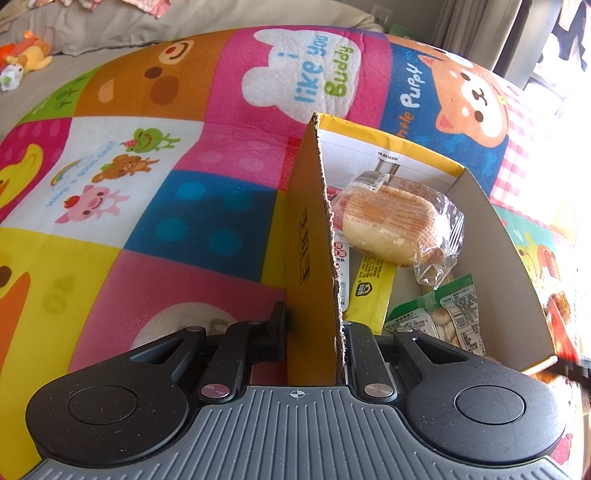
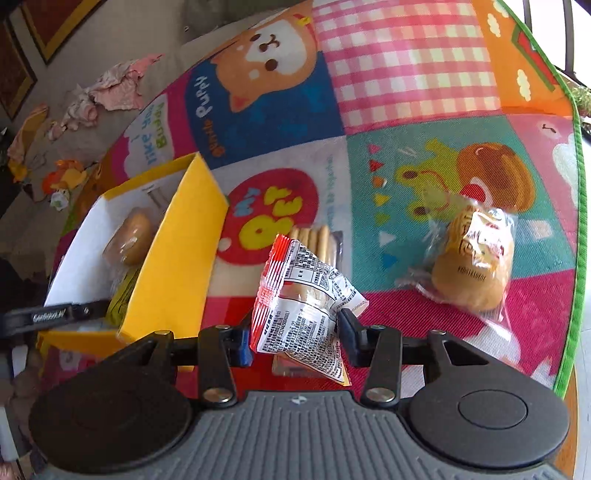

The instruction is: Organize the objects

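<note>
Snack packet (image 2: 306,306), red and white, sits pinched in the right gripper (image 2: 295,341), hiding a biscuit pack (image 2: 314,236) behind; left gripper (image 1: 314,332) clamps the yellow box (image 1: 314,258) wall.

You've got a matt corrugated cardboard box (image 1: 314,236), glossy crinkled plastic wrapper on the snack packet (image 2: 303,306), soft woven-look printed mat (image 1: 147,206).

— What lies under everything?

— A patchwork play mat (image 1: 207,147) with cartoon panels: a white cloud reading "i like you Buddy", a puppy face, a pink gingham square at the upper right in the right wrist view.

— And beyond the mat?

— At the upper left of both views, an orange plush toy (image 1: 31,51) and crumpled pink cloth (image 2: 114,88) on a grey surface. Curtains (image 1: 469,26) hang at the upper right.
</note>
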Demonstrator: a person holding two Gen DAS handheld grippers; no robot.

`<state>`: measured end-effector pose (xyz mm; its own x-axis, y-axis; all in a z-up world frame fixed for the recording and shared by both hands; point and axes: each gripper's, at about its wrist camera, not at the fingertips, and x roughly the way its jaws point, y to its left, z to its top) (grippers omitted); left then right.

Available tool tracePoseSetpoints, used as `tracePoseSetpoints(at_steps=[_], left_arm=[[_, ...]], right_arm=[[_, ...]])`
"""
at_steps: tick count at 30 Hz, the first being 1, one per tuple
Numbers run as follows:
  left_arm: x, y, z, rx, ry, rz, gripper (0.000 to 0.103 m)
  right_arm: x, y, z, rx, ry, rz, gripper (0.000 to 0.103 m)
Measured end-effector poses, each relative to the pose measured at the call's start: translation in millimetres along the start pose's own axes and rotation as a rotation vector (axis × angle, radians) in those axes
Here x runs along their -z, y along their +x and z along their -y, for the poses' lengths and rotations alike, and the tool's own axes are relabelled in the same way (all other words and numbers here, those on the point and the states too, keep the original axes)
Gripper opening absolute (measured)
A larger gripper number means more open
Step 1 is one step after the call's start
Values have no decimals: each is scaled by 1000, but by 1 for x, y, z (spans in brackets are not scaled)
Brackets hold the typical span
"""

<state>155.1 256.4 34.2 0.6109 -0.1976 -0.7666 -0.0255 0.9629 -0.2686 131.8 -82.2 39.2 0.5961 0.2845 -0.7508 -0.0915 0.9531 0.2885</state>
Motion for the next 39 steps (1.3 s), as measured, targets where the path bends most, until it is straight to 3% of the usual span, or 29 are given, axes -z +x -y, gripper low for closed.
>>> tracePoseSetpoints(at_steps=[4, 7, 10, 12, 14, 19, 23, 27, 33, 39], left_arm=[[0, 0, 0, 1, -1, 1, 17], [0, 0, 0, 2, -1, 1, 17], [0, 0, 0, 1, -1, 1, 17], [0, 0, 0, 3, -3, 2, 17], [0, 0, -1, 5, -4, 3, 17], [0, 0, -1, 7, -5, 4, 17], [0, 0, -1, 7, -6, 5, 17], [0, 0, -1, 9, -8, 5, 17], [0, 0, -2, 9, -9, 6, 17], [0, 0, -2, 9, -10, 6, 17]], right_arm=[[22, -13, -15, -36, -49, -26, 44], [36, -22, -26, 2, -126, -21, 45], [46, -33, -35, 83, -212, 21, 54], [48, -40, -38, 96, -231, 48, 66], [48, -44, -39, 91, -228, 68, 71], [53, -43, -49, 61, -225, 76, 71], [64, -45, -67, 51, -292, 89, 77], [72, -41, -81, 120, -380, 116, 77], [76, -16, -72, 185, -327, 44, 77], [84, -21, -57, 236, -301, 51, 83]])
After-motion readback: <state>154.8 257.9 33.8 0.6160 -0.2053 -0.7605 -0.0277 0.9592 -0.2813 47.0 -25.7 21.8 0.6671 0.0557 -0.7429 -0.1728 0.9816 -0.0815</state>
